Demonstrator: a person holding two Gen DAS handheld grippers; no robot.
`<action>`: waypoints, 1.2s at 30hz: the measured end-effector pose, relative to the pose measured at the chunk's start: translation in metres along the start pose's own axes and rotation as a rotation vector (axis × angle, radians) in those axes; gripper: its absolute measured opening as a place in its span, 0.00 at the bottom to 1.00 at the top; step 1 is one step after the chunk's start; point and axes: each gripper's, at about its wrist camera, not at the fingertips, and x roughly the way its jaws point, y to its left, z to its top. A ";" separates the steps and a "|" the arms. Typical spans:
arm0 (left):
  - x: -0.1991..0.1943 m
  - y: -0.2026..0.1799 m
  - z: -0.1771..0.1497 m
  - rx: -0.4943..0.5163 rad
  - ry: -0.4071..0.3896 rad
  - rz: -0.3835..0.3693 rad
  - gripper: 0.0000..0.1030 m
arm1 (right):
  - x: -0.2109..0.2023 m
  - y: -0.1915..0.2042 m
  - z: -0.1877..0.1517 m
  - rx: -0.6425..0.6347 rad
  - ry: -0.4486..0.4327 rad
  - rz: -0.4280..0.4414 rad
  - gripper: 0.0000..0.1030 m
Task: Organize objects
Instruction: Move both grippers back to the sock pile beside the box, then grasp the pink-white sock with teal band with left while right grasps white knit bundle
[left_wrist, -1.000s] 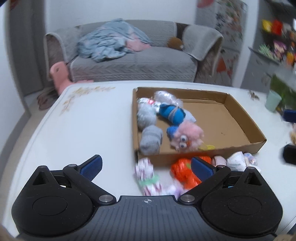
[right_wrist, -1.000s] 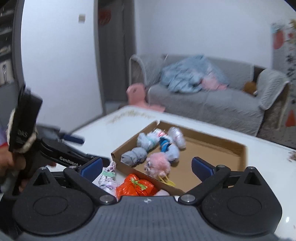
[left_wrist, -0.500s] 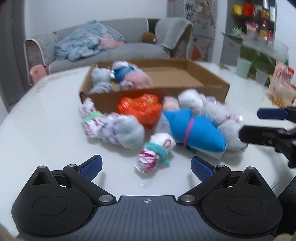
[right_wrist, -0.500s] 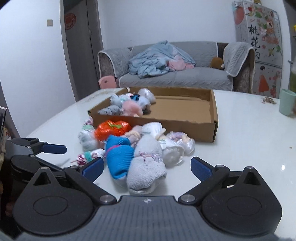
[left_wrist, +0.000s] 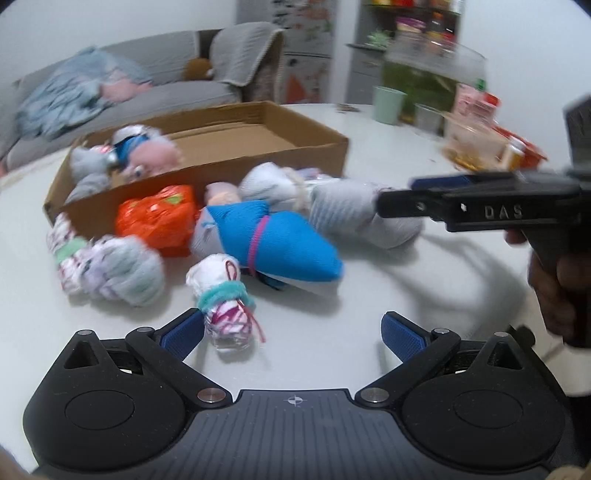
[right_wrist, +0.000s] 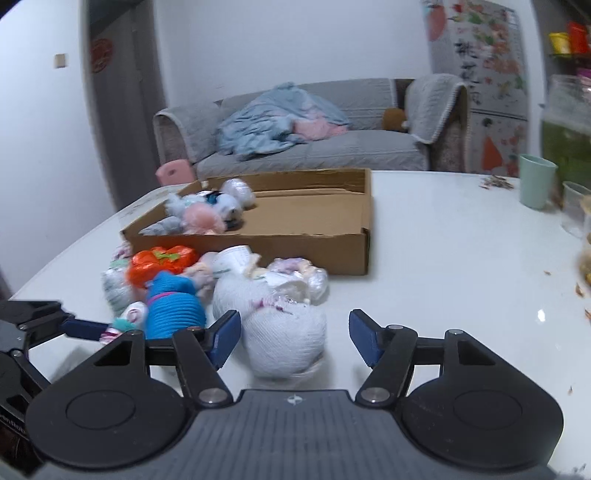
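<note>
From my left wrist camera, my left gripper (left_wrist: 293, 330) hangs low over the white table (left_wrist: 424, 280) with its jaws spread wide and nothing clamped; a small white roll with a teal band (left_wrist: 226, 295) lies just inside the left blue pad (left_wrist: 183, 332), and whether they touch I cannot tell. Beyond it a blue bundle tied with a pink cord (left_wrist: 275, 245) lies across my line, with an orange packet (left_wrist: 159, 218) and a pale grey-white bundle (left_wrist: 110, 269) to its left, both close against the cardboard box (left_wrist: 258, 166). The box holds a pink fuzzy toy (left_wrist: 155, 158) and grey rolls at its left end. From the right, my other tool reaches to a grey sock bundle (left_wrist: 354, 214), a hand (left_wrist: 557, 291) on its grip. A green cup (left_wrist: 388, 105) stands far back.

From my right wrist camera, my right gripper (right_wrist: 293, 338) has just been narrowing its jaws around the grey sock bundle (right_wrist: 284, 339); the left pad sits at its side, the right pad stands clear, so nothing is gripped. The blue bundle (right_wrist: 171, 310) crowds the left finger, and a clear-wrapped bundle (right_wrist: 295, 277) lies just behind, before the box (right_wrist: 317, 247). The left tool's fingertip (right_wrist: 81, 326) pokes in from the left.
</note>
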 end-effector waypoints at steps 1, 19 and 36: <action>0.002 0.000 0.000 0.006 0.008 0.016 0.99 | 0.000 0.003 0.002 -0.036 -0.006 0.018 0.66; 0.016 0.013 0.014 -0.101 -0.026 0.175 0.67 | 0.025 -0.008 -0.001 -0.233 0.139 0.337 0.44; -0.006 0.012 0.009 -0.077 0.017 0.186 0.36 | 0.011 -0.035 -0.001 -0.147 0.101 0.419 0.36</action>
